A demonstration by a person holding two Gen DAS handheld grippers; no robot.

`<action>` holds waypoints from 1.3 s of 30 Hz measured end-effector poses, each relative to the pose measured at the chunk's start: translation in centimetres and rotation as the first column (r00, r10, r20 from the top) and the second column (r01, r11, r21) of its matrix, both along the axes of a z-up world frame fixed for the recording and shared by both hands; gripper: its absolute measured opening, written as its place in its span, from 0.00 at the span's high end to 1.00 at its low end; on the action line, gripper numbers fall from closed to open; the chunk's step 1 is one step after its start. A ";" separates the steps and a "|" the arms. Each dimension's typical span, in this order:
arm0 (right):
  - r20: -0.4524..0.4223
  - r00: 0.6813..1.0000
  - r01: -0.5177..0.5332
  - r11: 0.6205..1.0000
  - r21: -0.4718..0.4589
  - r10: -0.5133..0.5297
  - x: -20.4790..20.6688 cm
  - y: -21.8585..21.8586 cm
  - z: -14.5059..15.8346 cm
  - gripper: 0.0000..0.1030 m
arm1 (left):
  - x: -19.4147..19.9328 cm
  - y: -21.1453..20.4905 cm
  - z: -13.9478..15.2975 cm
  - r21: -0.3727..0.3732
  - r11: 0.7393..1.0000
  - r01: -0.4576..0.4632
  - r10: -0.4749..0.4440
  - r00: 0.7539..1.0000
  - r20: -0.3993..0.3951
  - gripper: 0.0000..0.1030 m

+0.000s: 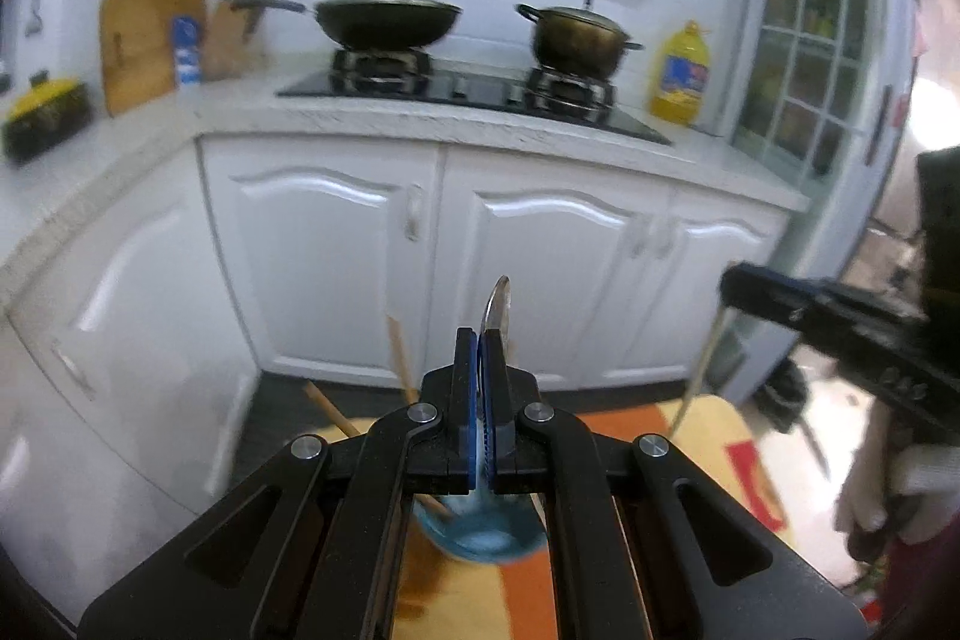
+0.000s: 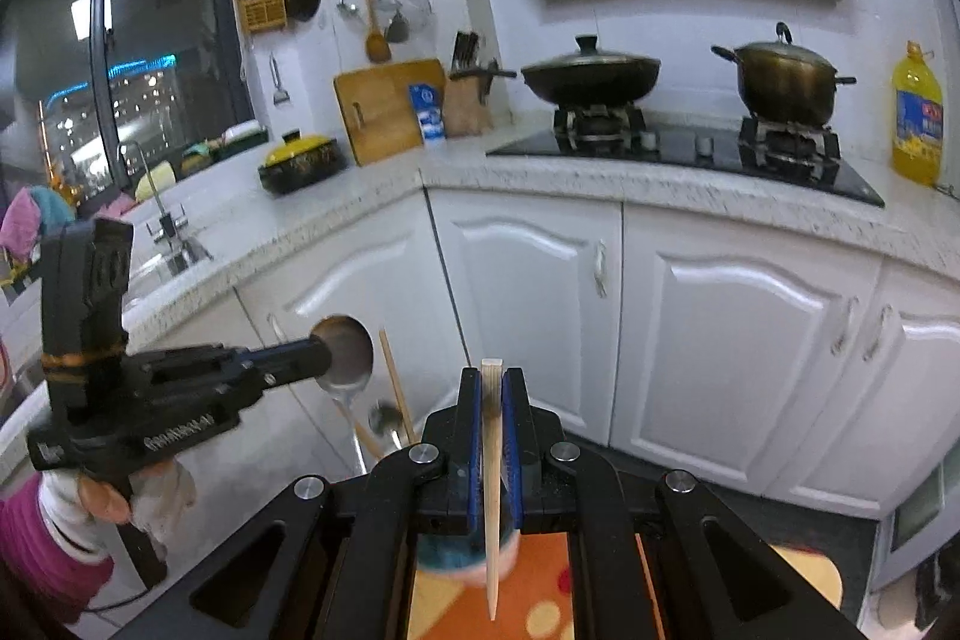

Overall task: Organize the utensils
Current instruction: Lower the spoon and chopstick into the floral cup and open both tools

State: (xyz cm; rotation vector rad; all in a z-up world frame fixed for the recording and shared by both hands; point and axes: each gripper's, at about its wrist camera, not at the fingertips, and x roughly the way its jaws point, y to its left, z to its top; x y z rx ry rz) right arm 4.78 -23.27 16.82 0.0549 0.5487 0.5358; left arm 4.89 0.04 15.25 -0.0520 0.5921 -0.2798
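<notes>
My left gripper (image 1: 478,340) is shut on a metal spoon (image 1: 498,304), whose bowl sticks up past the fingertips. Below it stands a blue cup (image 1: 480,535) with wooden chopsticks (image 1: 399,358) leaning out of it. At the right edge of this view, my right gripper (image 1: 729,289) holds a thin chopstick (image 1: 699,364) that hangs down. In the right wrist view, my right gripper (image 2: 492,376) is shut on that wooden chopstick (image 2: 492,472), upright above the blue cup (image 2: 453,553). The left gripper (image 2: 318,352) with the spoon (image 2: 345,346) is at the left, and a hand holds it.
The cup stands on a table with an orange and yellow patterned cloth (image 2: 540,598). White cabinets (image 2: 744,340) and a speckled counter (image 2: 600,178) lie ahead. On it are a stove with a wok (image 2: 591,79) and a pot (image 2: 786,82), an oil bottle (image 2: 915,118) and a cutting board (image 2: 384,109).
</notes>
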 end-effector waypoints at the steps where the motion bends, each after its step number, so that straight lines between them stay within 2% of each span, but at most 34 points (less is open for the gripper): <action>1: 0.006 1.000 0.004 1.000 0.006 -0.004 0.3 0.4 0.1 0.94 | 0.5 0.0 -0.2 0.015 1.000 -0.016 0.016 1.000 0.009 1.00; 7: 0.024 1.000 0.010 1.000 0.024 -0.011 3.0 2.5 -0.5 0.94 | 2.8 -0.5 -2.0 0.106 0.990 -0.089 0.083 0.995 0.059 1.00; 10: 0.027 1.000 0.012 1.000 0.009 -0.012 4.0 3.5 -1.7 0.94 | 3.6 -0.8 -3.3 0.131 0.986 -0.103 0.096 0.994 0.059 1.00; 15: -0.037 0.999 -0.004 1.000 -0.018 0.003 5.0 4.3 -5.3 0.94 | 3.9 -1.9 -5.7 0.189 0.977 -0.102 0.093 0.994 0.056 1.00; 24: -0.173 0.985 -0.028 0.999 -0.016 0.025 5.3 3.9 -10.4 0.93 | 3.9 -2.7 -9.0 0.172 0.982 -0.076 0.084 0.996 -0.040 1.00; 28: -0.212 0.977 -0.020 0.999 0.030 0.026 5.5 3.1 -10.4 0.93 | 3.8 -2.3 -8.7 0.109 0.992 -0.063 0.072 0.994 -0.079 0.99; 31: -0.214 0.977 -0.009 0.998 0.059 0.022 5.1 2.2 -10.1 0.76 | 3.3 -1.9 -8.2 0.074 0.995 -0.069 0.076 0.992 -0.097 0.92; 32: -0.212 0.977 -0.008 0.998 0.062 0.021 4.9 1.9 -10.0 0.74 | 3.0 -1.8 -8.1 0.066 0.995 -0.073 0.079 0.992 -0.100 0.83; 35: -0.215 0.976 -0.002 0.999 0.053 0.013 4.1 1.4 -10.1 0.74 | 2.2 -1.4 -7.7 0.026 0.997 -0.068 0.071 0.991 -0.113 0.64; 39: -0.232 0.973 0.007 0.998 0.067 0.008 2.8 0.6 -10.7 0.73 | 0.6 -1.4 -7.5 0.016 0.998 -0.067 0.069 0.991 -0.111 0.59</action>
